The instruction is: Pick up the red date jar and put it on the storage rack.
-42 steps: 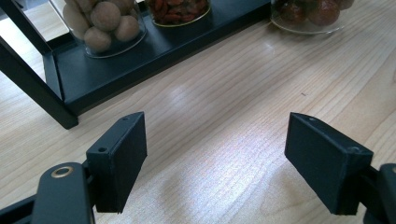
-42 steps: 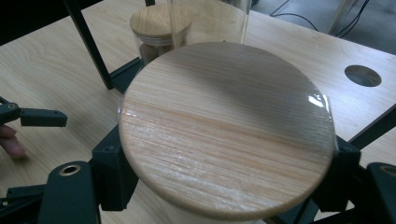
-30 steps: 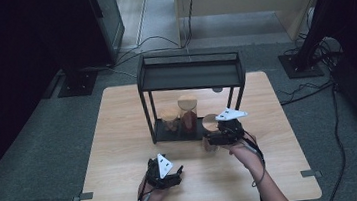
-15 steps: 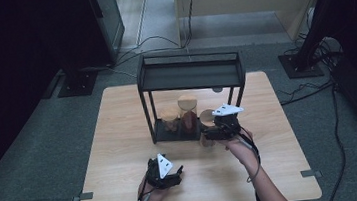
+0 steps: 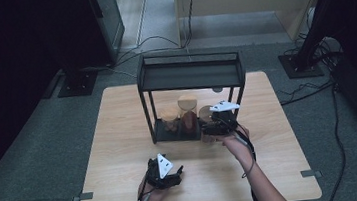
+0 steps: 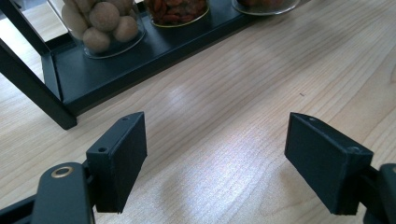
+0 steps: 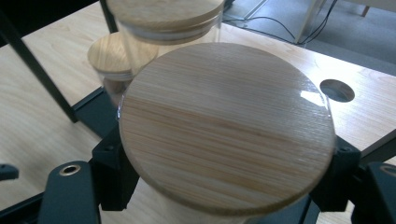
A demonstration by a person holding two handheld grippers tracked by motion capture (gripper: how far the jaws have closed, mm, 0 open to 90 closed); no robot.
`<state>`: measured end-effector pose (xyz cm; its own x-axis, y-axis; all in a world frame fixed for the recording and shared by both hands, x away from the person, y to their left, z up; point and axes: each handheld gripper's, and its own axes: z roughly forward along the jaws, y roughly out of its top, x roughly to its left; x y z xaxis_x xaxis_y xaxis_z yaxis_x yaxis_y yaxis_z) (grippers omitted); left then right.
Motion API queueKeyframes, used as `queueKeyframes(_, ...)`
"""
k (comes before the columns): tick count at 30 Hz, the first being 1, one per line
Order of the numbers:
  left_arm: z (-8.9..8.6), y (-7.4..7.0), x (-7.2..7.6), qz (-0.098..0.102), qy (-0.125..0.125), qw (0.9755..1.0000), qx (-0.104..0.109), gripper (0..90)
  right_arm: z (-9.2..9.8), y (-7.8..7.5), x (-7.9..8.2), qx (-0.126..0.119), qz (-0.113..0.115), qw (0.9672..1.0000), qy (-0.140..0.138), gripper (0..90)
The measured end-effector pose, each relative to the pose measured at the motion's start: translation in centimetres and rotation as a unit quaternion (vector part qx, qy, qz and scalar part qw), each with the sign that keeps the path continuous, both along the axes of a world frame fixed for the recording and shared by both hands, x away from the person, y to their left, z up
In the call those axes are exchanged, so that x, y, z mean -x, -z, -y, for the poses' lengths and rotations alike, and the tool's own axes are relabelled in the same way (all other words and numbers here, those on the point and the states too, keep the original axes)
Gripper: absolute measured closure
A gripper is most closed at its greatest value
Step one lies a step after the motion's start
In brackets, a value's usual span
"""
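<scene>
left gripper [image 5: 166, 174]: lower centre of the high view, low over the table [image 5: 120, 137], jaws spread wide with nothing between them; idle
right gripper [image 5: 210, 130]: centre of the high view at the rack's right end, jaws clamped on the sides of the held jar [image 7: 227, 126] just under its wooden lid
held jar: centre of the right gripper view, at the right end of the rack's bottom tray [image 6: 140, 56]; cannot tell if its base sits on the tray or hangs above it
neighbour jars: tall jar [image 5: 188, 112] and short jar [image 5: 170, 120] left of it on the tray, close by
risk 1: glass is smooth, grip sits high near the lid, so the jar could slip or tilt if swung fast
risk 2: a sideways move could knock the tall jar, it looks just beside the held one
risk 3: lifting straight up could hit the rack's upper shelf [image 5: 189, 74] or the right post
risk 4: lid may be loose, a tilt could drop it
</scene>
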<state>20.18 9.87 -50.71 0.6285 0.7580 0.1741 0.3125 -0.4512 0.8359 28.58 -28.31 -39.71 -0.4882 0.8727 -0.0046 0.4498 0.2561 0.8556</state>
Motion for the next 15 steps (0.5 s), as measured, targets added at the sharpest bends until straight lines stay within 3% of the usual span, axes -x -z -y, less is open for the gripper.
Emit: queueKeyframes(15,0.0,0.1,0.0,0.000,0.000,1.0000,0.002,21.0,-0.9,0.5,-1.1,-0.005,0.009,0.9994,0.033,24.8)
